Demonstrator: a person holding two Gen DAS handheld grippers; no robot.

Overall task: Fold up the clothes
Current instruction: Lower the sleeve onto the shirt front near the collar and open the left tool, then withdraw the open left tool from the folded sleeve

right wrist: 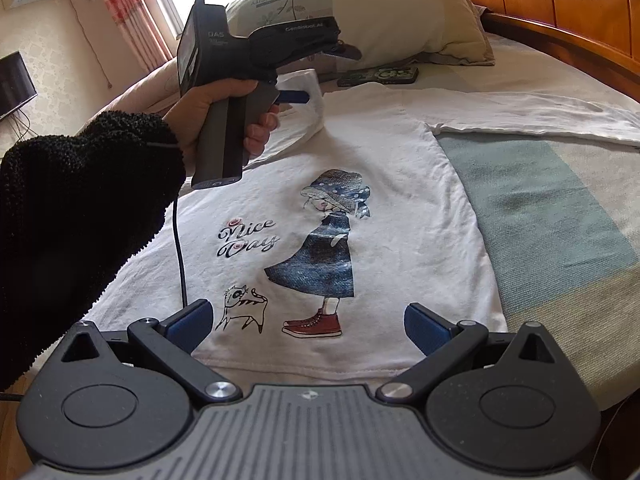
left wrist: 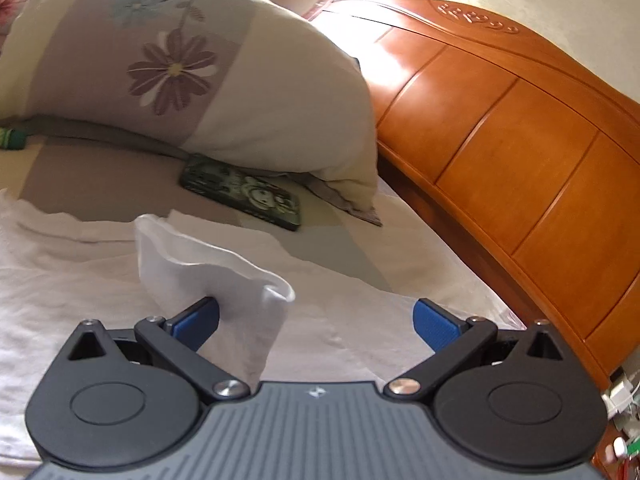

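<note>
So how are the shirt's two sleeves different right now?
The left white sleeve is lifted off the bed and draped over a blue finger of the left hand-held gripper; the right white sleeve lies flat, stretched out sideways. The left one is bunched and folded, the right one smooth. Both belong to the same white cartoon-print shirt.
</note>
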